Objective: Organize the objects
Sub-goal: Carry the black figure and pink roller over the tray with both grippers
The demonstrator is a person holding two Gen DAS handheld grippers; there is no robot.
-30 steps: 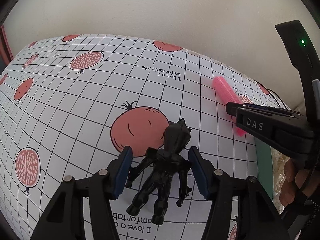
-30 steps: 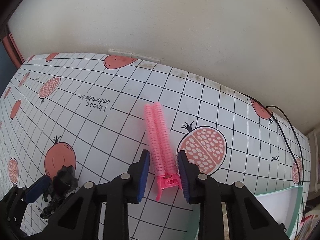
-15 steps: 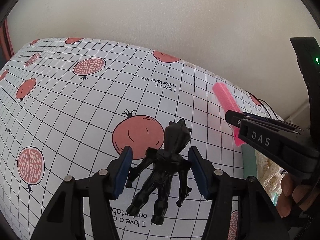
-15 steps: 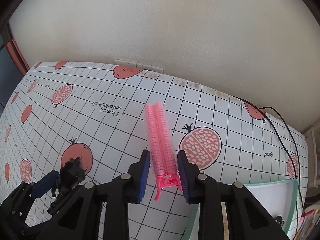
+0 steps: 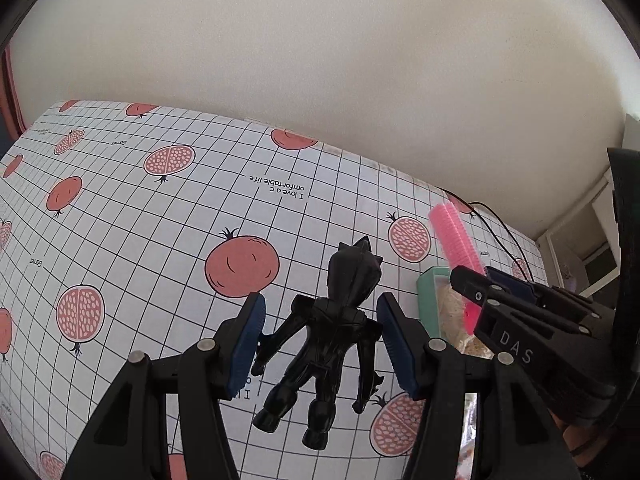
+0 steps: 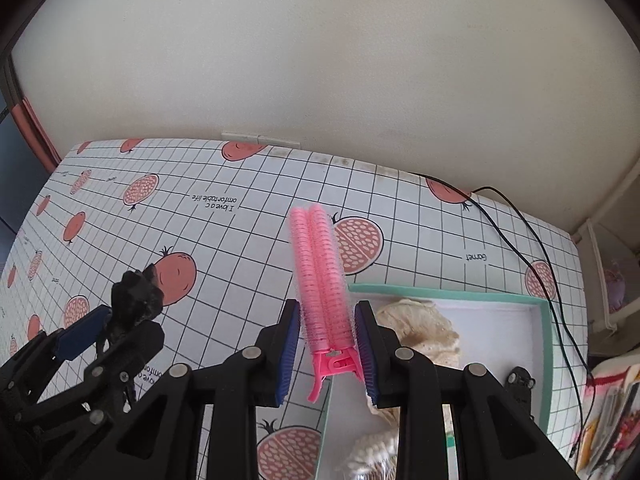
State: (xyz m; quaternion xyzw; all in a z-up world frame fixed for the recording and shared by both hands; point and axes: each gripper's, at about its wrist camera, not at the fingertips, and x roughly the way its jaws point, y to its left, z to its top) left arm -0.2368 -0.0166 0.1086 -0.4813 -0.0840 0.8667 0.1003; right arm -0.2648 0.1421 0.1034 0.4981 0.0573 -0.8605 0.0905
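Two things are in hand and neither is put away yet. The left gripper (image 5: 320, 344) has its fingers around a black figurine (image 5: 332, 332), gripped at the arms and torso and lifted clear of the worktop (image 5: 160, 240). The right gripper (image 6: 327, 350) is clenched on a pink hair-roller clip (image 6: 320, 276), which stands up from between its blue pads (image 6: 290, 348). Below and to the right of that clip sits a mint-rimmed tray (image 6: 546, 336) already holding some cream lacy fabric (image 6: 416, 332) and a few small items too unclear to name. Judging by this, the clip is almost over the tray's near corner; both pieces remain to be set down, the figurine being further off.
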